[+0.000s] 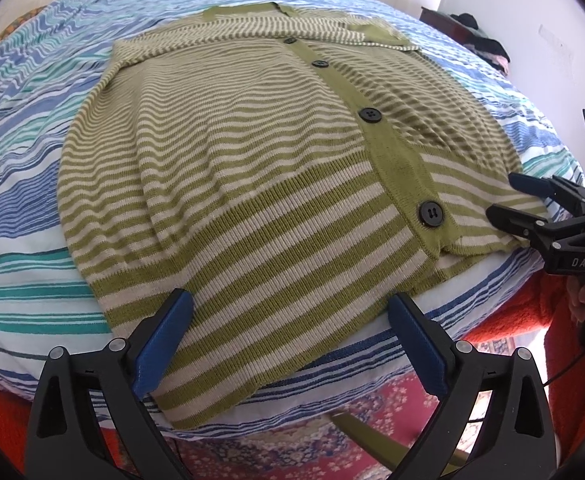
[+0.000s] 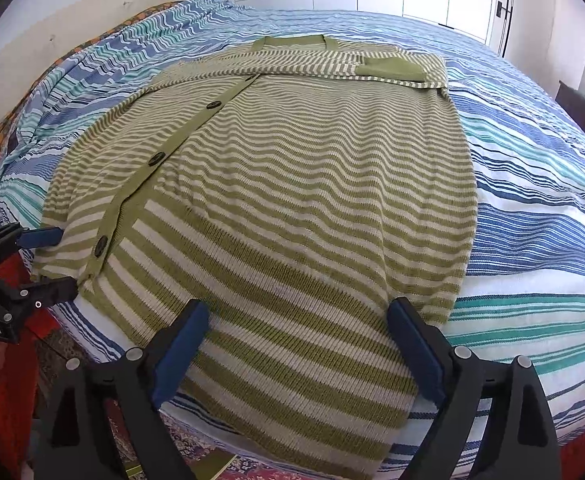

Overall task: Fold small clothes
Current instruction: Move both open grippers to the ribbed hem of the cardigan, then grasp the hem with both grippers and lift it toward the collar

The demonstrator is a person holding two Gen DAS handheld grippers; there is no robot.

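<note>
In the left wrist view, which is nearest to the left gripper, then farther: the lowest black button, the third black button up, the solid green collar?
1. Lowest black button, right of centre, near the hem.
2. Third black button up, on the placket.
3. Solid green collar, at the far end.

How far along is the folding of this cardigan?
Early. The cardigan lies buttoned on the bed, sleeves already folded across the chest. Both grippers, left and right, are open at the hem, gripping nothing. The body fold remains.
</note>
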